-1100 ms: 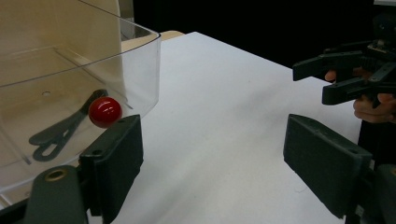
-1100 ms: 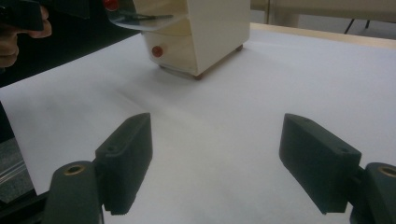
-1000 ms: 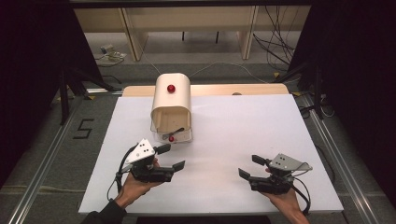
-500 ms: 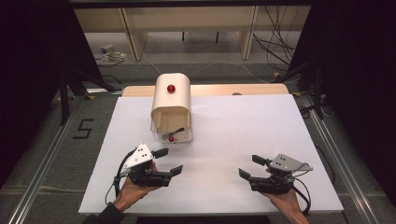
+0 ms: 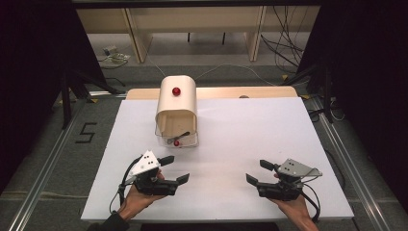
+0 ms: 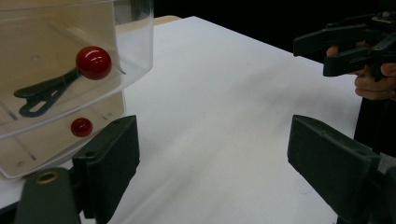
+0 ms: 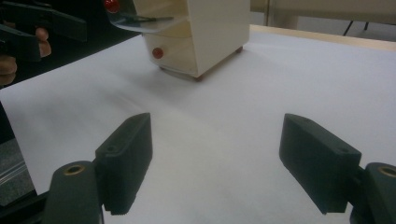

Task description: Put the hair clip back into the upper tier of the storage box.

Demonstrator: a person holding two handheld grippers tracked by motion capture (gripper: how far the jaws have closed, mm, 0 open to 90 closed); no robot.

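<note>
Both tongs, left (image 5: 173, 169) and right (image 5: 257, 172), released and empty; cream box (image 5: 176, 108) interior dim, dark utensil (image 6: 44, 88) unclear.

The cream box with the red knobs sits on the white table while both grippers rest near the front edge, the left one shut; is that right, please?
Not quite: the left gripper is open, not shut. The left gripper view shows its two black jaws spread wide apart with nothing between them. The rest holds: the cream box with red knobs sits on the white table, and the right gripper is also near the front edge.
</note>
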